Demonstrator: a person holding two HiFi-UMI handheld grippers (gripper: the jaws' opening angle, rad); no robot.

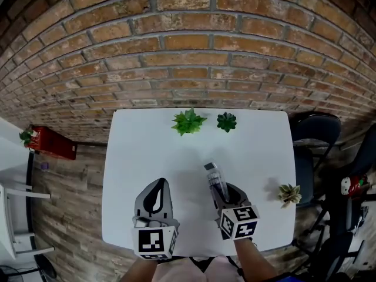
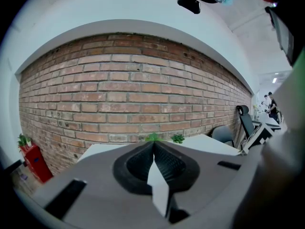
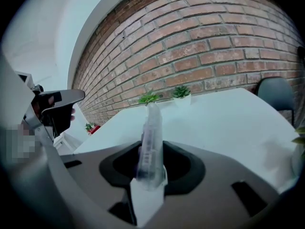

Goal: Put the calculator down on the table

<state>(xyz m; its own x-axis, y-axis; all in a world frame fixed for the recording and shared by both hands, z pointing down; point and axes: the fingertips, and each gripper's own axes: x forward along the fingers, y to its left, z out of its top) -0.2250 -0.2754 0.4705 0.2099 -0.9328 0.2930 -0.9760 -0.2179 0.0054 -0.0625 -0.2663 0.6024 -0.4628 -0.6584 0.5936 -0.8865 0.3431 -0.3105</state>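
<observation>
Nearest, by the front edge of the table (image 1: 252,151): logged left gripper (image 1: 159,187) with jaws clenched tip to tip on nothing. Just beside it, logged right gripper (image 1: 222,192) grasping the calculator (image 1: 215,178) by its near end, thin edge up, far end aimed toward the wall, over the middle of the table. Cannot tell whether touching the top yet.

Risk, as judged: toppling flat with a clatter or skid if released on edge. Cause: release too early, or without rolling it flat first. Small plant (image 1: 288,194) near on the right, liable to clipping by a wide swing.

Only in the right gripper view: pads pressed on the casing. Only in the head view: place on the table.

Farther: leafy plant (image 1: 188,122) and darker plant (image 1: 227,121) at the far edge, then brick wall (image 1: 188,40).
</observation>
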